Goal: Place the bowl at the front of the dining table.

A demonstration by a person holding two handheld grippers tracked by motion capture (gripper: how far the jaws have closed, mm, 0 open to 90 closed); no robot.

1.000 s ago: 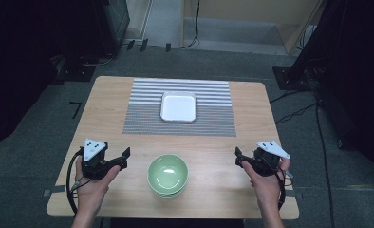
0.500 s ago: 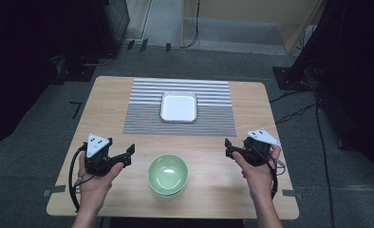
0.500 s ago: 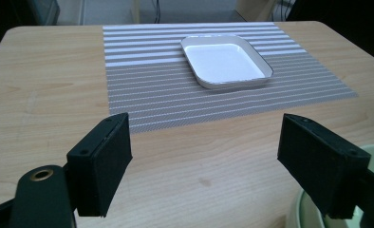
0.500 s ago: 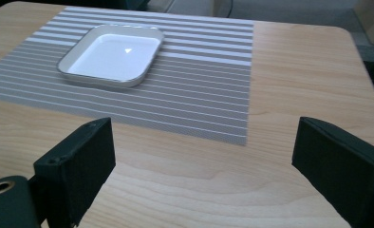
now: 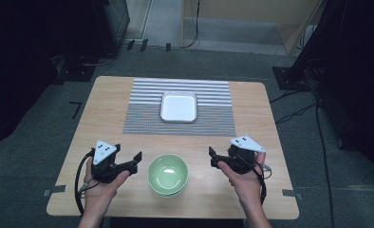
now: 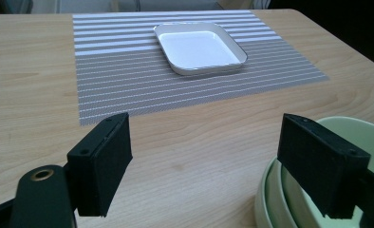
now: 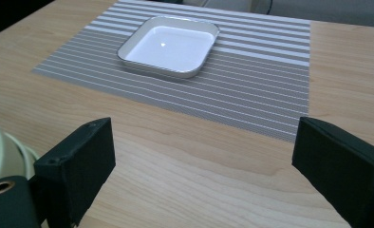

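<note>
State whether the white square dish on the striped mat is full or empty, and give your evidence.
Empty. The white square dish shows a bare, glossy white bottom in both gripper views, with nothing lying in it; it sits flat on the striped placemat.

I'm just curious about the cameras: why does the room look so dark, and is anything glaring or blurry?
High view: lit table, floor and surroundings very dark, picture soft. Right gripper view: small glare spot in the white dish, near jaws slightly blurred. Left gripper view: even light, green bowl edge soft up close.

Dim and soft in the high view, dark beyond the counter point(image 5: 104, 102); brighter, sharper gripper views, small glare on white dish point(image 7: 163, 45).
</note>
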